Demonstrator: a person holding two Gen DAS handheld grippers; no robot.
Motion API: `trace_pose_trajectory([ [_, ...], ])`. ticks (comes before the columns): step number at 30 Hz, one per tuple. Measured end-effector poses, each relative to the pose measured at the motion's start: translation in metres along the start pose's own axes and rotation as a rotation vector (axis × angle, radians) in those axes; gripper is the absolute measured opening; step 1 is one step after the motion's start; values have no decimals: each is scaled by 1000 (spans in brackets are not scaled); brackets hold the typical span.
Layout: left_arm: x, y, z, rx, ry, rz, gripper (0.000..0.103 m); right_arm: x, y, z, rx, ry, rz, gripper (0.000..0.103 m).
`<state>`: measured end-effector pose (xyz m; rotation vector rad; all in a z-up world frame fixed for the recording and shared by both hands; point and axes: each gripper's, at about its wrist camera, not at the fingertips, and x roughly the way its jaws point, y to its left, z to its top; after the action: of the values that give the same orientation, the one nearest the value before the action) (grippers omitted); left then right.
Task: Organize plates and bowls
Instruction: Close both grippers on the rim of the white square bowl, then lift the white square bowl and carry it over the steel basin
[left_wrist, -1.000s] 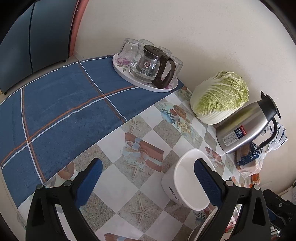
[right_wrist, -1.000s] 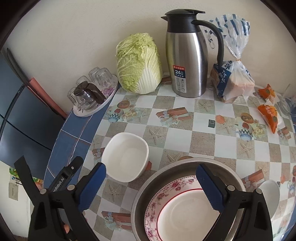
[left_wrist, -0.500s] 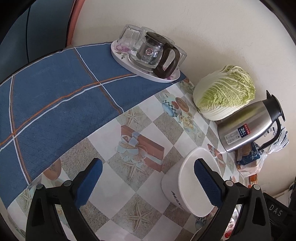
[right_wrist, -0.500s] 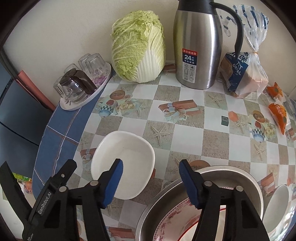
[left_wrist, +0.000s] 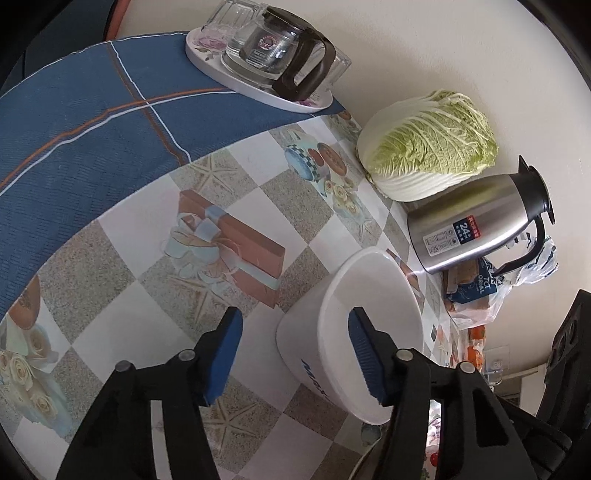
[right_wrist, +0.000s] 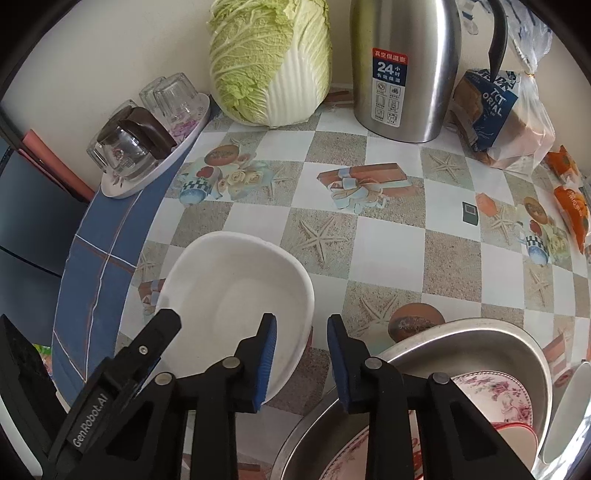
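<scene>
A white rounded-square bowl stands on the checked tablecloth. My left gripper straddles its near wall, one blue pad inside and one outside. Its jaws are closing, with a gap still showing on the outer side. My right gripper straddles the bowl's opposite wall, left pad over the inside and right pad outside. Its jaws are closing too, and table shows between the wall and the outer pad. A steel basin beside the bowl holds a floral plate.
Along the wall stand a cabbage, a steel thermos jug, a bread bag and a tray of glasses with a glass pot. A blue cloth covers the left end. Orange snack packets lie at the right.
Both grippers have come down onto the white bowl and narrowed their jaws from wide open. Each now has a wall of the bowl between its pads.
</scene>
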<state>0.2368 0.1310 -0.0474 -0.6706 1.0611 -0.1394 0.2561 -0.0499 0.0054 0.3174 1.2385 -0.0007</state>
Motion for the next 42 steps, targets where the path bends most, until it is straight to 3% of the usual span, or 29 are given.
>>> trace_pose_trajectory([
  [4,8,-5,-4,4,25,-22,43,7,2,-1,-2,9,-1,19],
  [9,20,-3,-9,-8,54,-15,37,15,3,-3,3,31,-2,18],
  [26,-5,2,-3,-19,39,-49,36,3,11,-10,-26,11,22,18],
  [42,-62,-45,-21,110,-34,-51,36,-63,-6,-32,14,-53,95,18],
])
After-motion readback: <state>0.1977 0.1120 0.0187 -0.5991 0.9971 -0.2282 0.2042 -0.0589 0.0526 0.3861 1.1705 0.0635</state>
